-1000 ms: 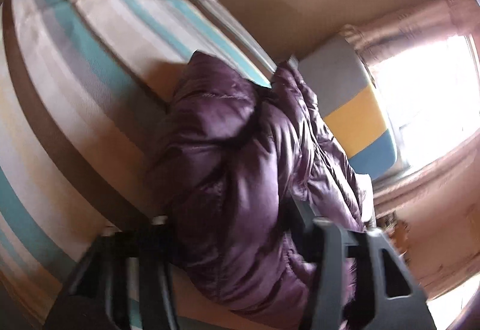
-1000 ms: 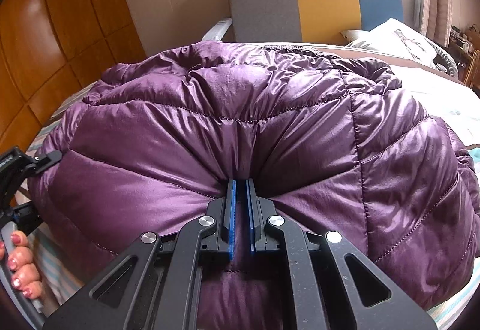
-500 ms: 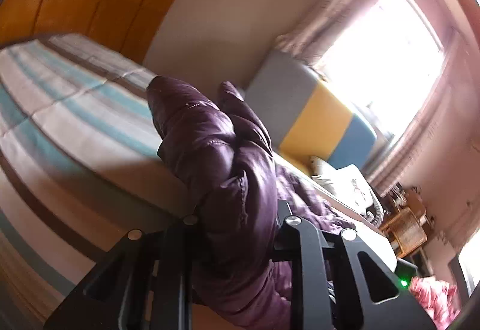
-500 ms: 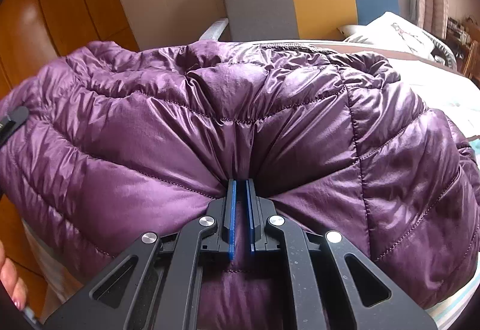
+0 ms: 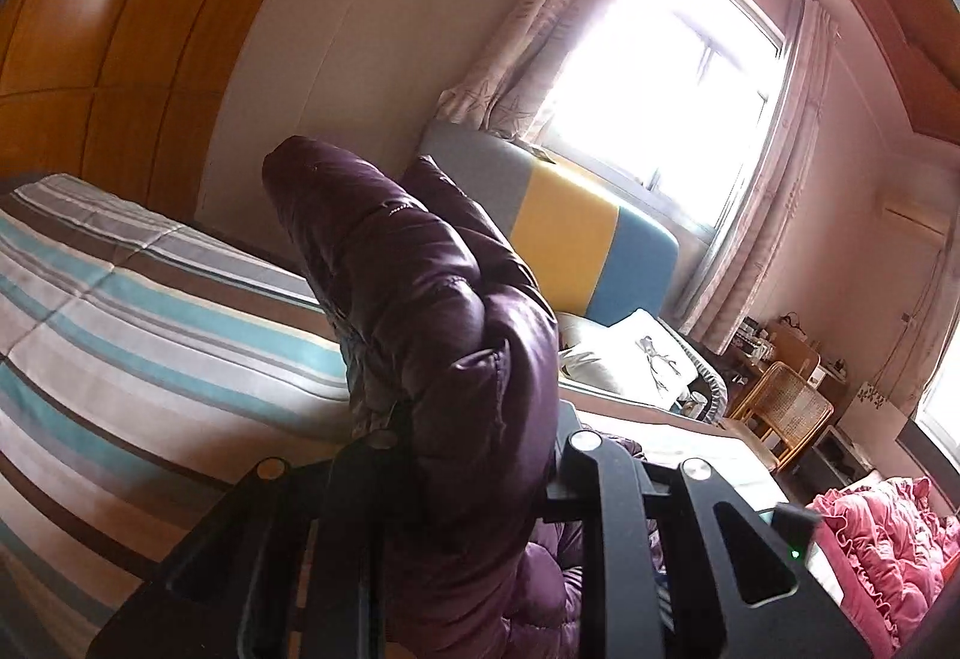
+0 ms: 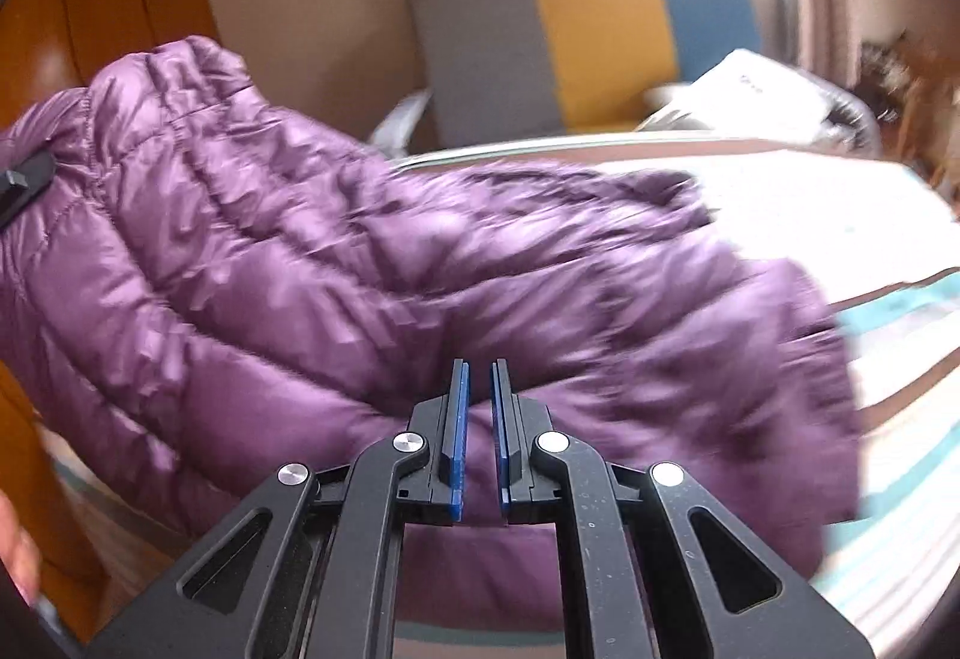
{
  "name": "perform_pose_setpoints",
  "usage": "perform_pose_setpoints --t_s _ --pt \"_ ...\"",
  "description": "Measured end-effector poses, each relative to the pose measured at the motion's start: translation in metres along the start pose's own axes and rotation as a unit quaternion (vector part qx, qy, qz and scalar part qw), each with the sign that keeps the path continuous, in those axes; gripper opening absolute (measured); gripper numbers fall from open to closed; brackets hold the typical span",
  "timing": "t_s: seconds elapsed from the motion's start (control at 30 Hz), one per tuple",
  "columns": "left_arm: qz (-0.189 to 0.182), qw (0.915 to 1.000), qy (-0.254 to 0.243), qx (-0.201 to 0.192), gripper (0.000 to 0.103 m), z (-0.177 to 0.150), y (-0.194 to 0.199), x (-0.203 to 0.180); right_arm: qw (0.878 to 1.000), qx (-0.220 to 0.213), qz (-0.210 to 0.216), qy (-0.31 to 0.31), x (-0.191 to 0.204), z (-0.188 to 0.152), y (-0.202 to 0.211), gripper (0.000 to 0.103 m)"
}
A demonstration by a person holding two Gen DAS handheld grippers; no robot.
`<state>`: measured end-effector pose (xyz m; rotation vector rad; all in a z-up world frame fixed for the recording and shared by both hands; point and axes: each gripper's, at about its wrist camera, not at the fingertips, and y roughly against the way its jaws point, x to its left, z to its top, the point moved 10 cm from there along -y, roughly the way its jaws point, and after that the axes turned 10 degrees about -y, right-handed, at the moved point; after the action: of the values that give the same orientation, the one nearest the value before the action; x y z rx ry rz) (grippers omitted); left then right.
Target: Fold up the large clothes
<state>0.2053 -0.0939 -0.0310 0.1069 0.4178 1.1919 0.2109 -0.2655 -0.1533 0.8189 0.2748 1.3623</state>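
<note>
Purple puffer jacket (image 6: 372,263) draping across the striped bed (image 5: 138,311), one end lifting up off it. Left gripper (image 5: 474,449) pinching a thick fold, jaws having just been closing on it. Right gripper (image 6: 478,407) clamping the near hem.

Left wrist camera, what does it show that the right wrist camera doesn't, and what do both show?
Only the left wrist view shows the window, a wicker chair, pink bedding and the left gripper clamped on a raised bunch of jacket. Only the right wrist view shows the right gripper, shut on the jacket's near edge, and the jacket spread wide. Both show the purple puffer jacket, the striped bed and the grey, yellow and blue headboard.
</note>
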Motion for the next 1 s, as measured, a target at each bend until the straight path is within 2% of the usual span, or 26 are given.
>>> perform_pose_setpoints --t_s 0.2,0.63,0.83,1.0 --pt "-0.015 0.9992 -0.037 -0.008 0.02 0.005 -0.003 -0.034 0.996 -0.008 -0.08 -0.026 -0.064 0.0 0.01 0.007" --pt "-0.087 0.9918 -0.094 0.005 0.02 -0.004 -0.018 -0.124 0.991 -0.037 -0.115 -0.062 -0.105 0.003 0.032 0.007" --pt "-0.117 0.9863 -0.11 0.035 0.02 -0.023 -0.033 -0.157 0.984 -0.043 -0.136 -0.11 -0.145 0.009 0.042 0.007" --pt "-0.138 0.9782 -0.14 0.067 0.02 -0.05 -0.046 -0.188 0.977 -0.051 -0.147 -0.144 -0.173 0.017 0.049 0.007"
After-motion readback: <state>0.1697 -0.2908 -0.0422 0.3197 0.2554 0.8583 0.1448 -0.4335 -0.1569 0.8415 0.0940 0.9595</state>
